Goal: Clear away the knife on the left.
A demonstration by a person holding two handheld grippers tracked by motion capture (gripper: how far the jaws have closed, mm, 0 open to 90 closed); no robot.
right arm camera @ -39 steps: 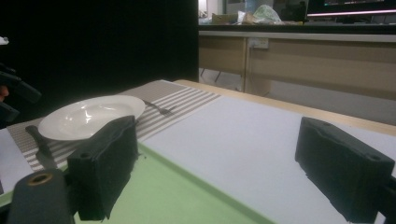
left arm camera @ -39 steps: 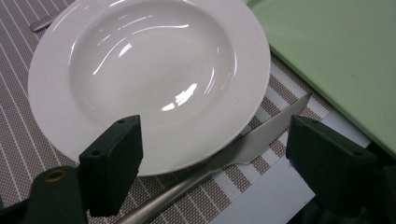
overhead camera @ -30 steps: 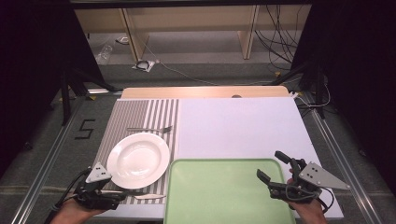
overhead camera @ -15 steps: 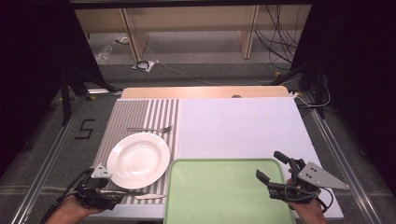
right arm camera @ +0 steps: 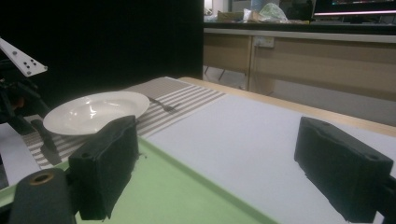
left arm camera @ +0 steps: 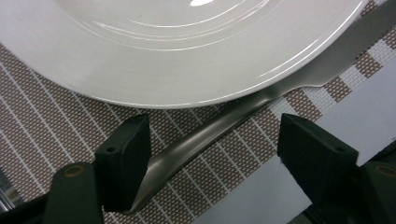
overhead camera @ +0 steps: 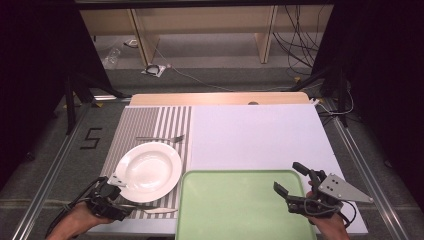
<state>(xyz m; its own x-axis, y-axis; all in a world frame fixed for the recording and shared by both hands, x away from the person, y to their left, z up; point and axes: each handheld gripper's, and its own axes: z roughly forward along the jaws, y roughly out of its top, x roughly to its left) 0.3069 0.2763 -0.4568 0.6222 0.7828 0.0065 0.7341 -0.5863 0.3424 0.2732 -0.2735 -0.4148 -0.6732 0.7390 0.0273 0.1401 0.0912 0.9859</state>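
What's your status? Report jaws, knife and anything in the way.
Left gripper low over the knife, jaws just closing, not pressing yet. Right gripper open above the tray. Plate rim crowds the knife.

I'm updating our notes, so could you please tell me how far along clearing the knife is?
Nothing looks finished: the tray is bare, and plate and fork lie on the mat. In hand: the left claw, jaws just closing, straddles the knife handle without pressing. Gripping and lifting remain. The right claw hangs open over the tray.

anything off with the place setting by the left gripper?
Yes: the knife lies on the striped placemat with its blade tucked under the rim of the white plate. The fork lies crosswise beyond the plate, not beside it. Nothing spilled or broken.
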